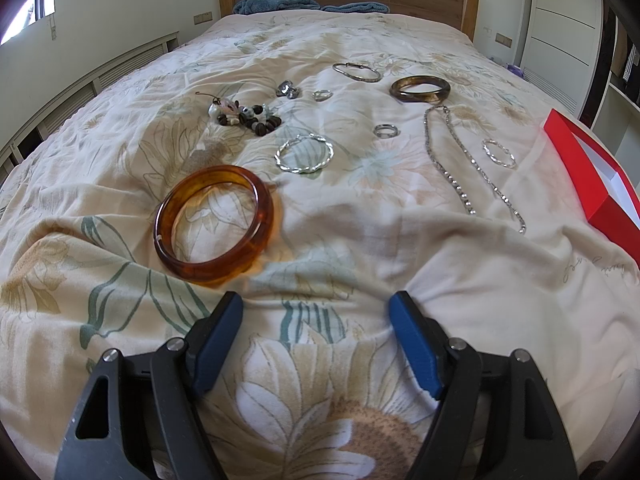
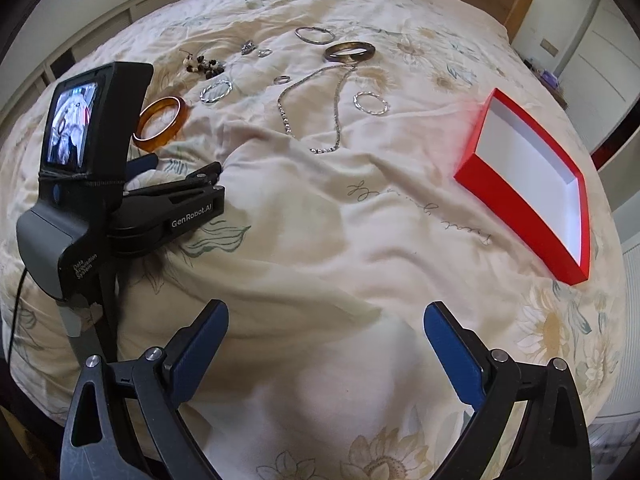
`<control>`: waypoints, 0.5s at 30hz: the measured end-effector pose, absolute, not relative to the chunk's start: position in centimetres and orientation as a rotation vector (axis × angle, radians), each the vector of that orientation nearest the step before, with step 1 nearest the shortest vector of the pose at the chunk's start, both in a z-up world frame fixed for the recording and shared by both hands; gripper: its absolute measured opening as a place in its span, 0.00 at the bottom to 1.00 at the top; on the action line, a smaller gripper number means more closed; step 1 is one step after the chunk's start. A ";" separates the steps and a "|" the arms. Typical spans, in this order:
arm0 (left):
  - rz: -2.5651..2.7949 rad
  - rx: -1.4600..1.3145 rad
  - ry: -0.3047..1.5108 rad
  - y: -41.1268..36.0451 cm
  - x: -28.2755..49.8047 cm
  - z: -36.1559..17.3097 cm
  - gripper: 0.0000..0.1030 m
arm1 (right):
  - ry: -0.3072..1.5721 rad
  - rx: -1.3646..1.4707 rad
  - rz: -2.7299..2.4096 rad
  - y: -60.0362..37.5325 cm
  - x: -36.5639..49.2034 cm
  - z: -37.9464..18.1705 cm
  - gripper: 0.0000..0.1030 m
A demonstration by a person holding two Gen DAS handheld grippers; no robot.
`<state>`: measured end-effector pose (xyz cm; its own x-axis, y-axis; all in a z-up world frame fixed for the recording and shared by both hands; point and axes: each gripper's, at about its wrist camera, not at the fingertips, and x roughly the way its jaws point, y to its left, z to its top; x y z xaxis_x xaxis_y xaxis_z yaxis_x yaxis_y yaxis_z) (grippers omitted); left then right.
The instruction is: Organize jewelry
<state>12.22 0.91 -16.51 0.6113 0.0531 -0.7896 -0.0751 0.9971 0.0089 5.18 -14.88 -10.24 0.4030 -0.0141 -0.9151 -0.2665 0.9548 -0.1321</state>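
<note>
The jewelry lies scattered across a flowered bedspread [image 1: 360, 240], and nothing sits in the red box [image 2: 532, 184] yet, so the sorting looks barely begun. Both pairs of tongs stand apart and hold nothing: the left tongs [image 1: 316, 320] hover low over the cloth, and the right tongs [image 2: 326, 332] hang over a bare fold near the foot of the bed.

In the left view the amber bangle [image 1: 214, 222] lies closest, at about 11 o'clock from the tongs, resting on a wrinkle. Further up are a twisted silver bracelet [image 1: 304, 154], a small ring [image 1: 386, 131], a beaded piece [image 1: 244, 114], a dark bangle [image 1: 420, 89] and a thin silver bangle [image 1: 357, 72]. A long silver chain [image 1: 472, 168] runs down from the dark bangle toward 2 o'clock, with a second twisted bracelet [image 1: 499, 153] beside it. The box shows only at the 3 o'clock edge there; in the right view it sits at 2 o'clock, well apart from the jewelry.

The likely trouble is the soft cloth. Pressing down for the amber bangle could pinch quilt along with it, or tip the smooth ring out of the grip. The chain may snag the dark bangle it touches and drag it. The small rings could sink into folds and slip from the wide pads. A carry to the box crosses the whole bed, so a loose hold may drop a piece.
</note>
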 end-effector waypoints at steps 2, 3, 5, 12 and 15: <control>0.074 -0.026 0.910 0.9 12.2 -16.5 0.73 | 1.139 -0.293 0.153 -14.9 5.1 -10.3 0.94; 0.074 -0.026 0.910 0.9 12.2 -16.5 0.73 | 1.132 -0.298 0.152 -14.9 5.1 -10.3 0.94; 0.074 -0.026 0.910 0.9 12.2 -16.5 0.73 | 1.126 -0.287 0.162 -15.0 5.1 -10.2 0.94; 0.074 -0.026 0.910 0.9 12.2 -16.5 0.73 | 1.101 -0.242 0.165 -15.5 5.1 -9.9 0.97; 0.074 -0.025 0.910 0.9 12.2 -16.5 0.73 | 1.067 -0.234 0.162 -15.5 5.1 -9.2 0.99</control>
